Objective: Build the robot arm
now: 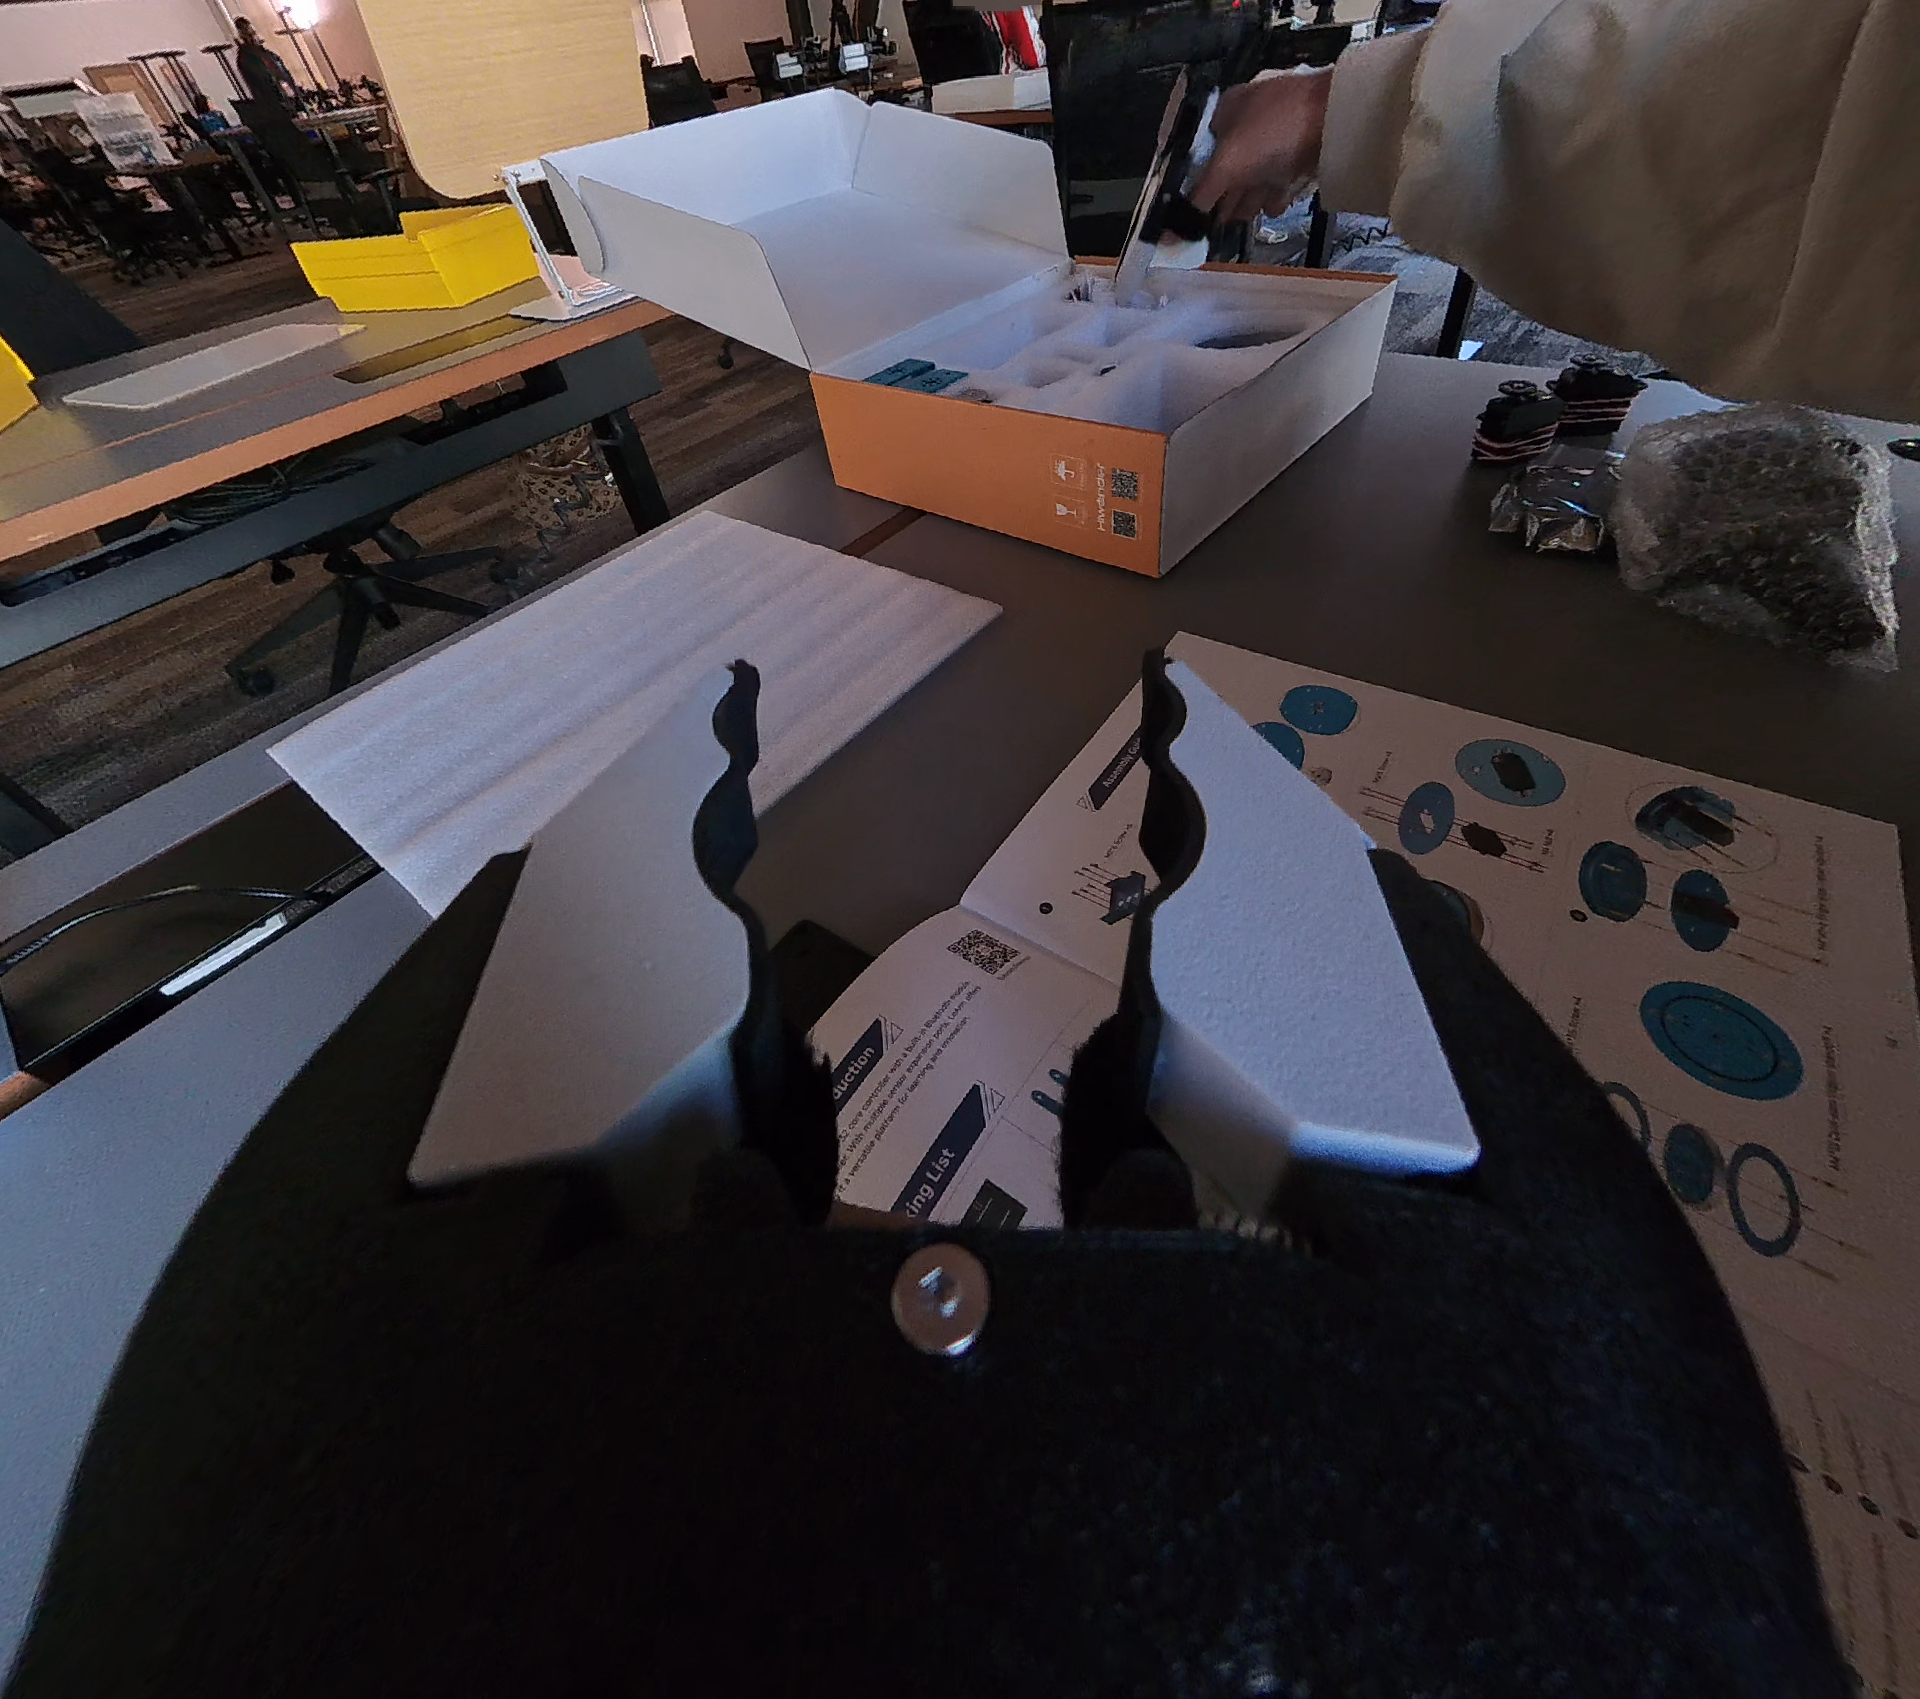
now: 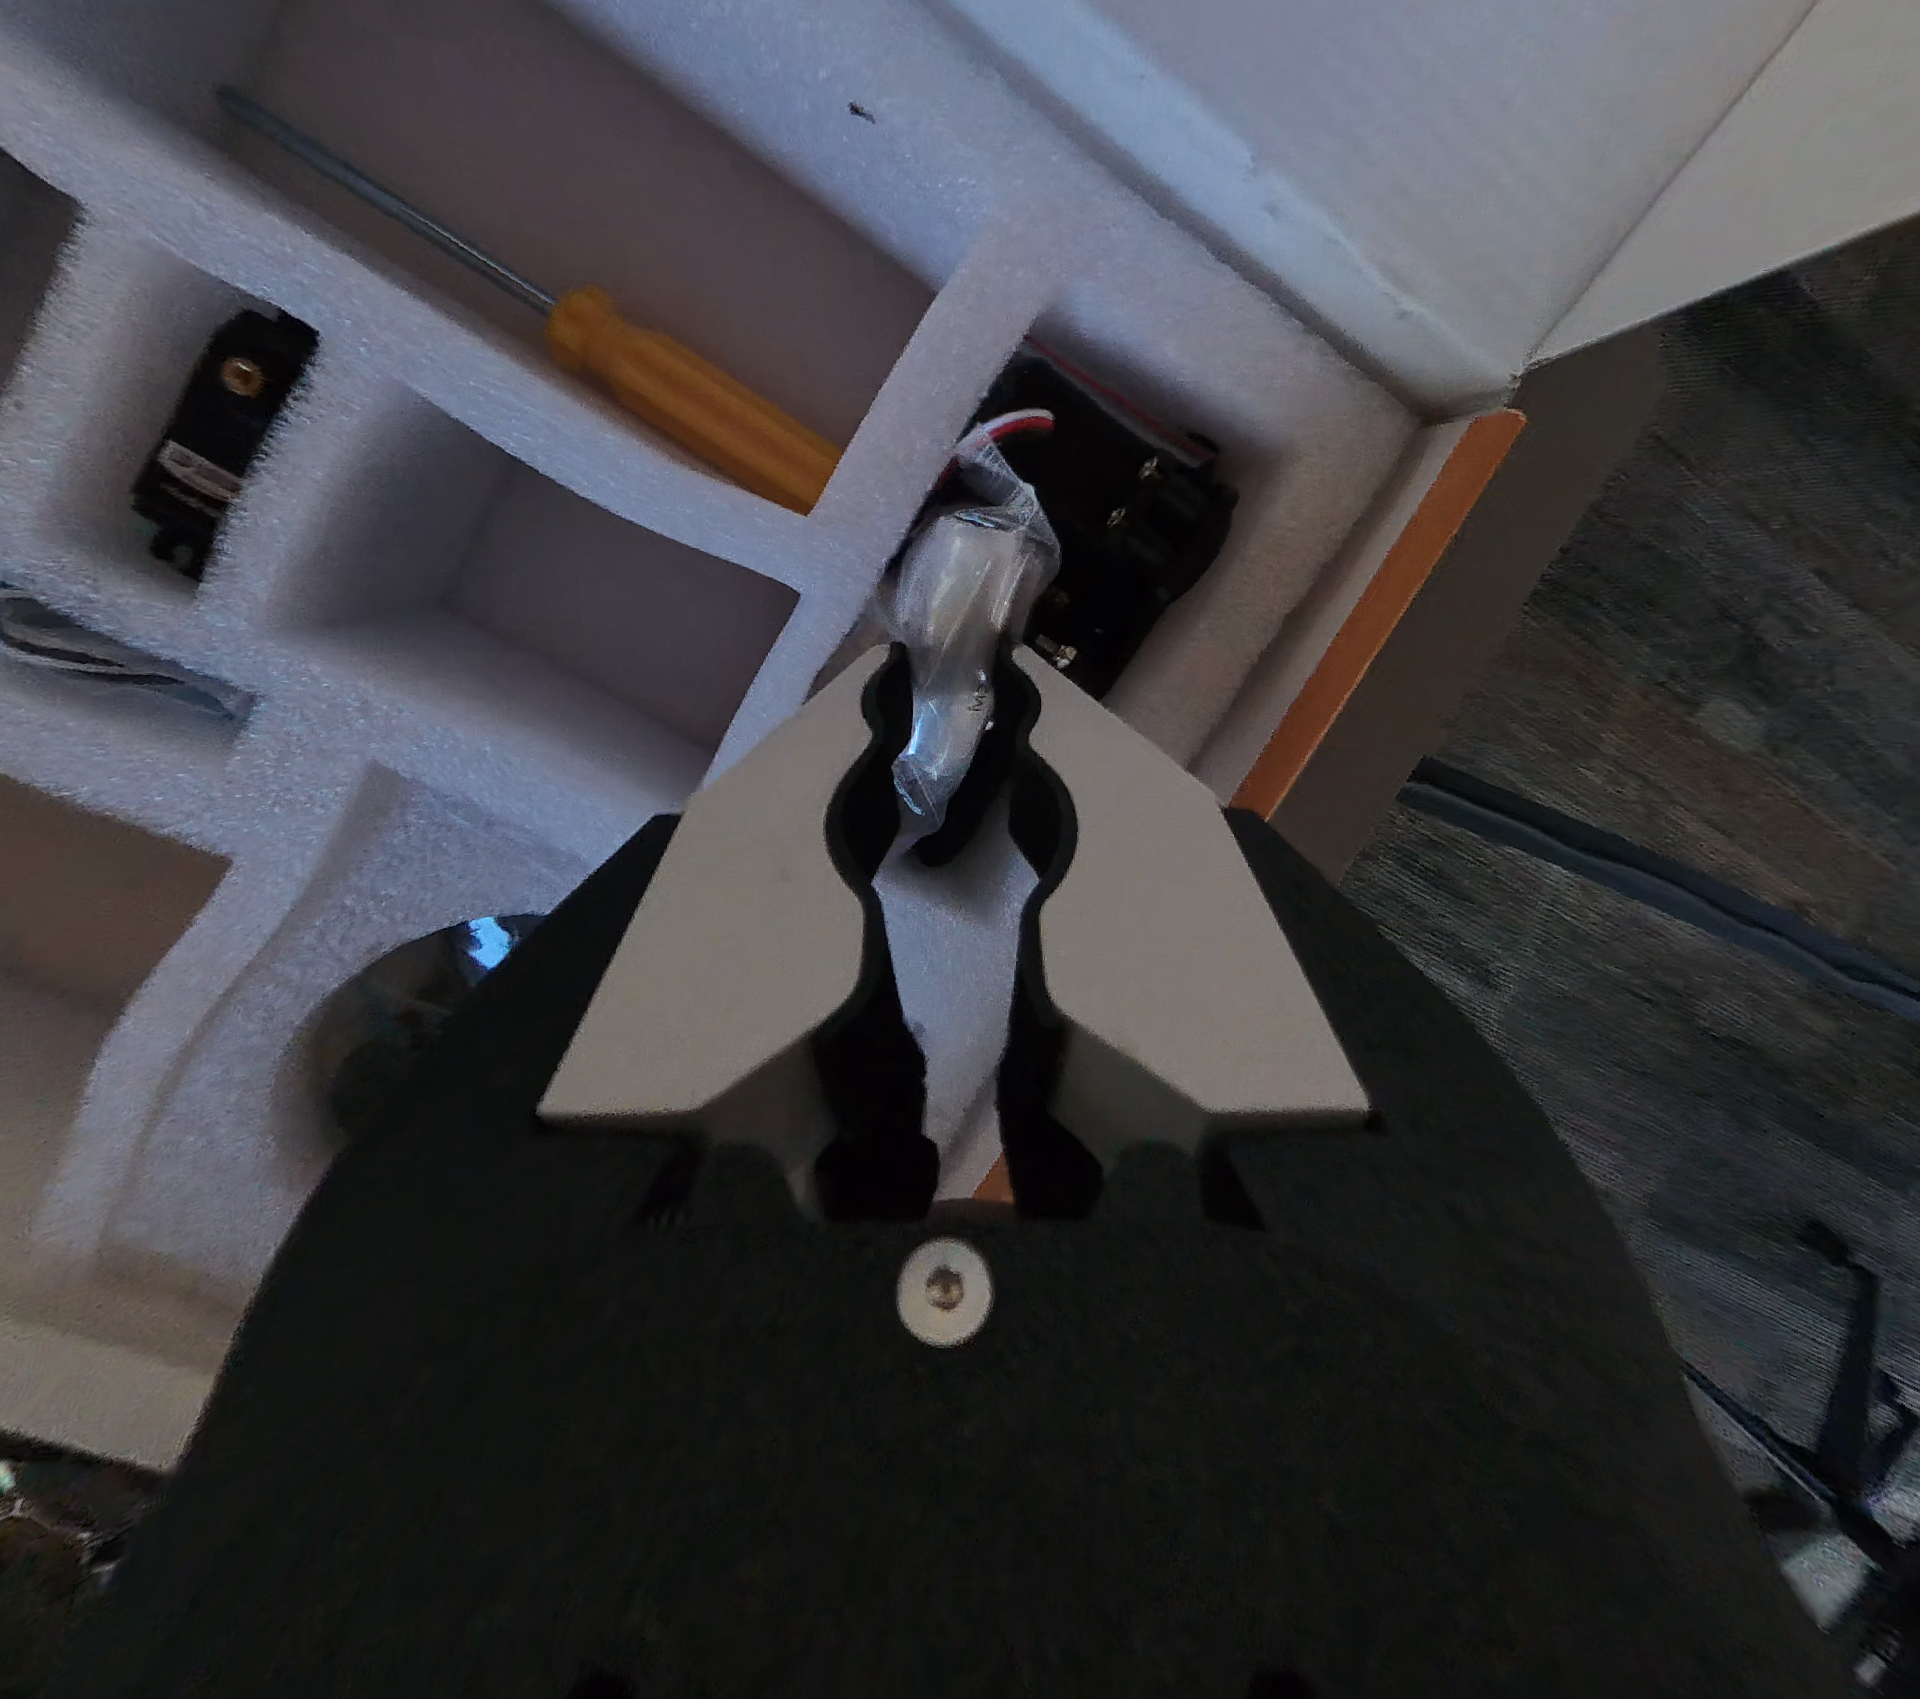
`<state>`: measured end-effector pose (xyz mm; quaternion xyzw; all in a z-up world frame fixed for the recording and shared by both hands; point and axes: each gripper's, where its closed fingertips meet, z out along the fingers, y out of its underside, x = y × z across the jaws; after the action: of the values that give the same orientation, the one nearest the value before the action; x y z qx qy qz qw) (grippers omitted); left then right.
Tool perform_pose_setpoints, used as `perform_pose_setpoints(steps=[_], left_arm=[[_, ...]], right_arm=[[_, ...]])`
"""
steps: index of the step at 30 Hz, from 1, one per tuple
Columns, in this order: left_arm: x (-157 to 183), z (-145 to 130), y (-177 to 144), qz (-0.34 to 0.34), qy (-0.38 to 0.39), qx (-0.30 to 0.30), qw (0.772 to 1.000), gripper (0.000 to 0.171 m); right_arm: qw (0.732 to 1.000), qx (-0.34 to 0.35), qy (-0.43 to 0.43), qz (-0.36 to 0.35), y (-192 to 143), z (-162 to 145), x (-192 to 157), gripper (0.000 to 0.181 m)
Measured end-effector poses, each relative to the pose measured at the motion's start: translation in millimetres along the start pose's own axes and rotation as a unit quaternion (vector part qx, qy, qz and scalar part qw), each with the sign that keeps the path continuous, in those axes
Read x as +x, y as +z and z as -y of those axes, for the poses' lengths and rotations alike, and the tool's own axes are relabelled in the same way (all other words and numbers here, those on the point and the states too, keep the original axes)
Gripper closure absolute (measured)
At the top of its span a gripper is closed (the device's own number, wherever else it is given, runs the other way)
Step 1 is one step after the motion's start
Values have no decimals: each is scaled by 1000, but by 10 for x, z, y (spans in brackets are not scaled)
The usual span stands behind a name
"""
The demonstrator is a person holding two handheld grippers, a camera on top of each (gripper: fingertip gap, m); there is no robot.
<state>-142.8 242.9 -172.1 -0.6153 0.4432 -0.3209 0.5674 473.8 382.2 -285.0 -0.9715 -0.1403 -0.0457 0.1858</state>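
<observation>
My left gripper [image 1: 940, 678] is open and empty, held low over a printed instruction sheet [image 1: 1558, 901] on the dark table. An orange and white box [image 1: 997, 454] with its lid up stands farther off; its white foam insert [image 2: 312, 714] has several pockets. My right gripper [image 2: 951, 657] reaches into the box's far corner; it also shows in the left wrist view [image 1: 1153, 236], held by a hand in a beige sleeve. Its jaws are shut on a clear plastic bag [image 2: 961, 600] over a black battery holder [image 2: 1143, 527] with red and white wires.
In the foam lie a yellow-handled screwdriver [image 2: 675, 392] and a black servo [image 2: 223, 444]. On the table lie a white foam sheet [image 1: 623, 693], two black servos [image 1: 1558, 413], a silver packet [image 1: 1548, 496] and a bubble-wrapped bundle [image 1: 1766, 537]. Yellow bins [image 1: 416, 267] sit on the neighbouring desk. My right fingertips sit around 65 centimetres from my left ones. To the yellow-handled screwdriver [image 2: 675, 392]: right tips about 8 centimetres, left tips about 60 centimetres.
</observation>
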Motion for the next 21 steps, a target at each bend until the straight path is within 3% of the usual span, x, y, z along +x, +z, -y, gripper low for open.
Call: perform_pose_setpoints(steps=[15, 21], left_arm=[[-4, -37, 22, 0, 1, -6, 1000, 98], [-40, -65, 20, 5, -1, -10, 1000, 98]], right_arm=[[997, 70, 24, 10, -515, 24, 124, 170], [992, 101, -60, 52, -991, -77, -205, 170]])
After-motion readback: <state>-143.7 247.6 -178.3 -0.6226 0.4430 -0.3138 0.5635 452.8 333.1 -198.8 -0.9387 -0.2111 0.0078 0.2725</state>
